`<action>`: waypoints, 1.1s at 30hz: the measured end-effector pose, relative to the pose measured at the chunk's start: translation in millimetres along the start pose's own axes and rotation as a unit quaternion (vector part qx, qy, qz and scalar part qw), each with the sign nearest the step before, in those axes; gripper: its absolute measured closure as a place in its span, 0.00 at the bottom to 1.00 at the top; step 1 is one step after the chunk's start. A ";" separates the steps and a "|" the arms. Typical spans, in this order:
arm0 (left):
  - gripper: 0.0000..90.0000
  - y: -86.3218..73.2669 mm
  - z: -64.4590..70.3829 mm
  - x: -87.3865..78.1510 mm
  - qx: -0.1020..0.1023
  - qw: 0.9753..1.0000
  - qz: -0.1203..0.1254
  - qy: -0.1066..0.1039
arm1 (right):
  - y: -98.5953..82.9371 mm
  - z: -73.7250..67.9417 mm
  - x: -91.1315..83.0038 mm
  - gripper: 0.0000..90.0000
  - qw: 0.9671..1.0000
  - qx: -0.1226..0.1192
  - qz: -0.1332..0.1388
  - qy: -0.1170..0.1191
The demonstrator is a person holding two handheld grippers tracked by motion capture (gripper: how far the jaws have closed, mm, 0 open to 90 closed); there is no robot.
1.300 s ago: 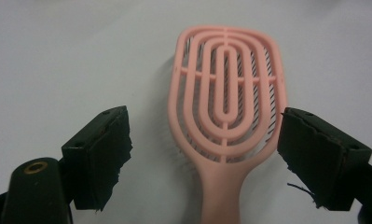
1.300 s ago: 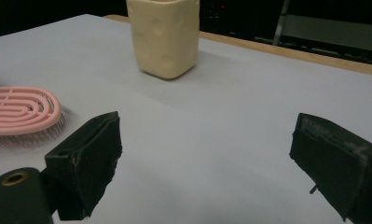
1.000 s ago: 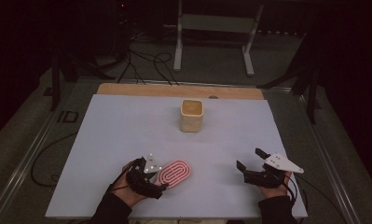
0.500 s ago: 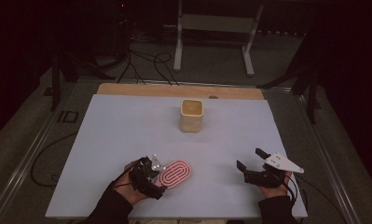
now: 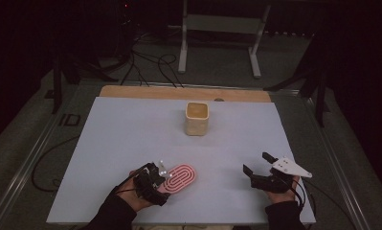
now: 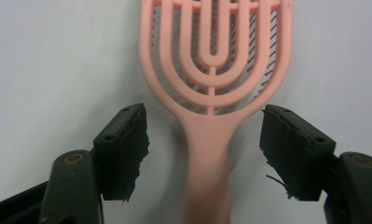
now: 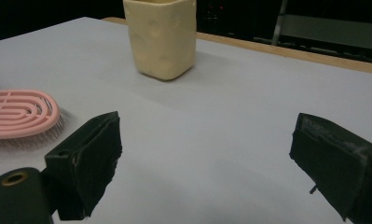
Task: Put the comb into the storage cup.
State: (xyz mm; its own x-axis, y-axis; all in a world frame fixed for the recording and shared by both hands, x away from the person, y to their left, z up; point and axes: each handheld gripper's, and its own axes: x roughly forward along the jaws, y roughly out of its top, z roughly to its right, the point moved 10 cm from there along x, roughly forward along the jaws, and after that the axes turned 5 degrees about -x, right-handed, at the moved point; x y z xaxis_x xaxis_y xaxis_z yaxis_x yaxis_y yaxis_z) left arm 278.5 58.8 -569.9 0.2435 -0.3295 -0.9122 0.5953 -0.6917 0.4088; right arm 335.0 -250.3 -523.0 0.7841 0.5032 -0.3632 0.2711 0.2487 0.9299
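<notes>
On the pale worktop (image 5: 131,143) my left fingers (image 6: 127,140) stand spread either side of the pink hairbrush (image 6: 211,135) handle, ready to pinch, while my right fingers (image 7: 90,158) idle apart.

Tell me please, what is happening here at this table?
A person holds a two-jaw gripper in each hand at a white table. The left gripper has its jaws open on either side of the handle of a pink hairbrush that lies flat on the table; the jaws do not touch it yet. The right gripper is open and holds nothing, off to the right. A cream cup stands upright farther back, near the middle.
</notes>
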 end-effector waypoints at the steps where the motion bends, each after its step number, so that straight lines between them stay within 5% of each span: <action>1: 0.37 -0.5 0.4 -0.1 0.001 1.000 -0.002 -0.002 | -0.1 0.1 -0.1 0.10 1.000 0.000 -0.001 -0.001; 11: 0.48 -9.1 3.4 6.3 0.005 0.999 -0.027 -0.023 | -0.1 0.1 0.0 0.10 1.000 0.000 0.000 0.000; 23: 0.72 -11.3 -1.2 10.3 0.011 0.998 -0.051 -0.018 | -0.7 0.3 0.5 0.10 1.000 0.001 -0.001 0.000; 33: 0.75 -11.0 -1.7 9.9 0.027 0.997 -0.077 -0.018 | -1.4 0.5 0.9 0.10 1.000 0.001 -0.003 0.000</action>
State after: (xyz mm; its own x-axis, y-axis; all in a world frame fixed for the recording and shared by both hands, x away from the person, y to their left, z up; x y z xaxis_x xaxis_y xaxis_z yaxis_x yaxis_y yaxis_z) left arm 275.7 64.3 -583.5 0.1248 -0.2395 -0.9628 0.5804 -0.7694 0.2666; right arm 335.6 -250.6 -524.6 0.7827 0.5017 -0.3684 0.2765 0.2499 0.9279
